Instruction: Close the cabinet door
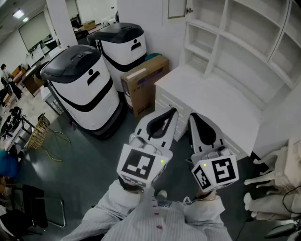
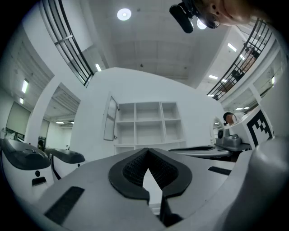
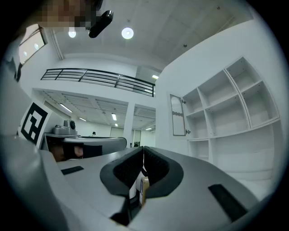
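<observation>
Head view: left tongs (image 1: 165,120) and right tongs (image 1: 200,124) were pressed together, empty, far from door (image 1: 177,8) at top centre. Would push its edge steadily.

sleeves (image 1: 110,209): white | left tongs (image 1: 171,111), right tongs (image 1: 193,116): grey shells, black pads (image 2: 128,169) | cubes (image 1: 141,164): black-white square markers

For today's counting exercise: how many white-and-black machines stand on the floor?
2. The near machine stands at left; the far machine is behind it, beside the box. Others may be hidden.
</observation>
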`<action>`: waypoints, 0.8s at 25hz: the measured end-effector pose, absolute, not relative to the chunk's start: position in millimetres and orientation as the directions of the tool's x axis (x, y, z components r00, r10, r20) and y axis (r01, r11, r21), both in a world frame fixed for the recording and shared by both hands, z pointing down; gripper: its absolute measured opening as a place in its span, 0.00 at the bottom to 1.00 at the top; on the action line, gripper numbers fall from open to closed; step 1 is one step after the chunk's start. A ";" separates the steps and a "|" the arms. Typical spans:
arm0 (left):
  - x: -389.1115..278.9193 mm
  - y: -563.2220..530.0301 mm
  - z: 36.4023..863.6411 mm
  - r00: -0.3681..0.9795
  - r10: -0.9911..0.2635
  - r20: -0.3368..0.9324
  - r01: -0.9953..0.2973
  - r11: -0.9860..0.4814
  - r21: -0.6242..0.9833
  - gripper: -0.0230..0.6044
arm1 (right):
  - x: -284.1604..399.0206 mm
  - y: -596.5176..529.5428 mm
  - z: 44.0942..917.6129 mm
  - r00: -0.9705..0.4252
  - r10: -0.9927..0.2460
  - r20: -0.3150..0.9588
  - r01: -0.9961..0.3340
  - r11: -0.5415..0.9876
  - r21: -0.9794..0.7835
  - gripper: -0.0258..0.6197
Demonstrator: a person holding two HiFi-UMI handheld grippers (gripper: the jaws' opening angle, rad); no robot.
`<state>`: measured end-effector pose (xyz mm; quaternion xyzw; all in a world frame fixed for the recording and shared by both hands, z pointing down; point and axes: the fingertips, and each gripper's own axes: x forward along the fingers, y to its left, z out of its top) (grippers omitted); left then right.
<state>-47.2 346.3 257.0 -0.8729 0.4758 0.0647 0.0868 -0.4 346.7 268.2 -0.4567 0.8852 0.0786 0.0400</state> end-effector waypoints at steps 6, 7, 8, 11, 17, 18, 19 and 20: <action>-39.6 341.4 260.7 0.536 -0.824 -0.182 -0.844 -0.527 -0.100 0.05 | 13.5 344.1 267.8 -0.557 -0.814 -0.162 -0.830 0.552 0.080 0.06; -38.4 340.6 260.5 0.534 -0.825 -0.183 -0.845 -0.525 -0.099 0.05 | 14.9 344.0 267.2 -0.557 -0.815 -0.163 -0.830 0.551 0.081 0.06; -36.8 340.0 261.2 0.534 -0.826 -0.180 -0.846 -0.524 -0.100 0.05 | 16.2 343.9 267.2 -0.558 -0.814 -0.163 -0.830 0.552 0.083 0.06; -30.0 338.4 266.2 0.537 -0.828 -0.161 -0.844 -0.526 -0.110 0.05 | 20.1 343.2 269.5 -0.565 -0.809 -0.162 -0.825 0.559 0.085 0.06; -21.6 336.3 267.4 0.517 -0.837 -0.178 -0.856 -0.505 -0.112 0.05 | 27.7 341.9 276.2 -0.584 -0.795 -0.161 -0.811 0.577 0.094 0.06; -21.5 336.5 267.8 0.513 -0.839 -0.179 -0.858 -0.501 -0.114 0.05 | 28.1 342.1 277.2 -0.587 -0.793 -0.162 -0.809 0.580 0.092 0.06; -21.6 336.4 268.6 0.510 -0.842 -0.177 -0.860 -0.497 -0.115 0.05 | 28.1 342.1 278.0 -0.590 -0.791 -0.162 -0.807 0.584 0.090 0.06; -22.1 336.1 269.9 0.507 -0.844 -0.172 -0.862 -0.494 -0.114 0.05 | 27.8 341.6 278.8 -0.594 -0.788 -0.161 -0.804 0.588 0.087 0.06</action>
